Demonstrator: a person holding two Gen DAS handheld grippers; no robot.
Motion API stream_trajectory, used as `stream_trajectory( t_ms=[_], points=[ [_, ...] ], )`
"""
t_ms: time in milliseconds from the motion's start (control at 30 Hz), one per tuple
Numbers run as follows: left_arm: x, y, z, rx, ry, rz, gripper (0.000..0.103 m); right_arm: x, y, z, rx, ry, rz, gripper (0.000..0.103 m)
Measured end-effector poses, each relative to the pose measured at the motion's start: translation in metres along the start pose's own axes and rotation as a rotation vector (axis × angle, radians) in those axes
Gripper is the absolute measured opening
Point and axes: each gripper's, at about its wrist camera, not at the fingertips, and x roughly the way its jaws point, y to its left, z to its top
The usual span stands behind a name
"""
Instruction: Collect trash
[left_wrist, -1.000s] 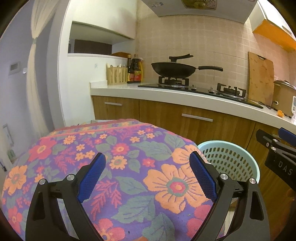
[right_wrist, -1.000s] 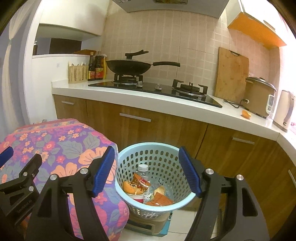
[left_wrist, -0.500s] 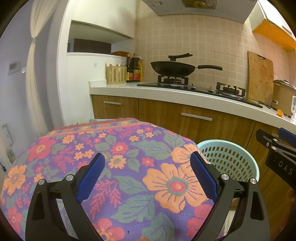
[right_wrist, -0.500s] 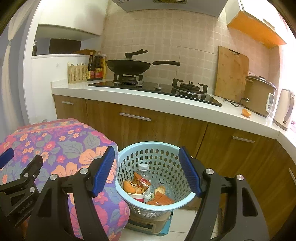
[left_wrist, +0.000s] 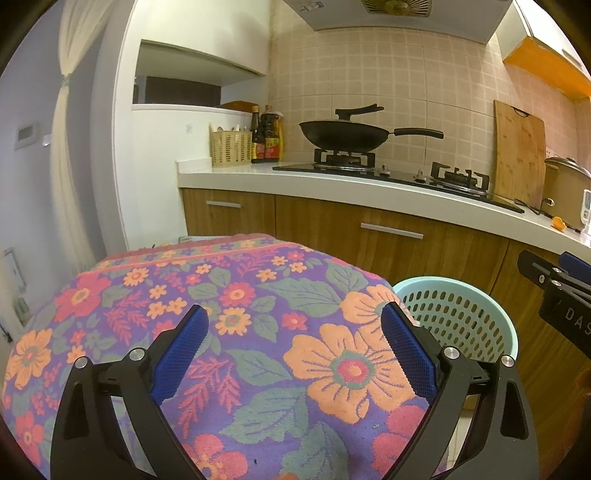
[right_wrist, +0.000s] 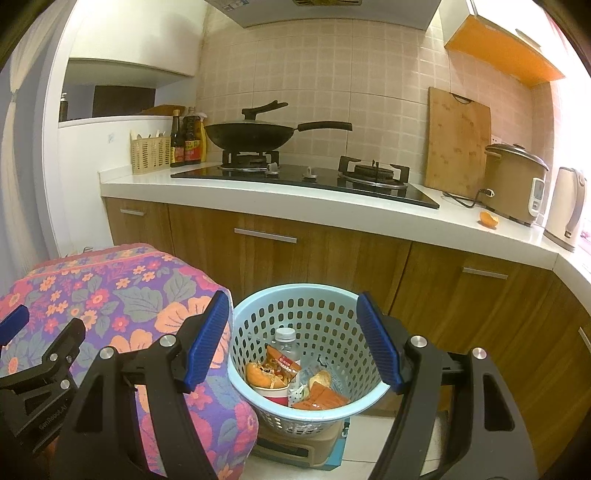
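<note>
Both grippers hang spread wide with nothing between their blue pads. The left gripper (left_wrist: 293, 345) sits over the flowered cloth (left_wrist: 236, 317) that drapes a rounded table, its fingers framing a big orange bloom near the cloth's right edge. The right gripper (right_wrist: 293, 339) is poised above the pale blue basket (right_wrist: 255, 314), fingers either side of its rim, touching nothing.

And there's the trash, all down in the basket: a clear bottle with a white cap (right_wrist: 286, 343) standing toward the back wall, a crumpled orange snack wrapper (right_wrist: 282, 363) in front of it, a bread-like lump (right_wrist: 258, 373) at the left on top of a cup, another pale lump (right_wrist: 319, 378) on a clear bag toward the right, and flat orange packets (right_wrist: 321, 400) at the front wall. The basket stands just beside the cloth's right edge, resting on a tan box (right_wrist: 295, 445) on the floor, in front of the wooden cabinets (right_wrist: 332, 258).

Up on the counter (right_wrist: 332, 218), a black wok (right_wrist: 255, 134) sits on the left burner, bottles and a woven holder crowd the left end, a cutting board (right_wrist: 458, 142) leans on the tiles, a rice cooker (right_wrist: 515, 182) stands toward the right end, and an orange scrap (right_wrist: 488, 219) lies just in front of it.
</note>
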Motion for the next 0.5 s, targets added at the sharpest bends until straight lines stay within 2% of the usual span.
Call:
stream_trajectory(
  t_ms=[500],
  points=[
    [0.0005, -0.0009, -0.0009, 0.001, 0.003, -0.001, 0.092, 0.0006, -0.0001, -0.001, 0.009, 0.013, 0.003, 0.068]
  ],
)
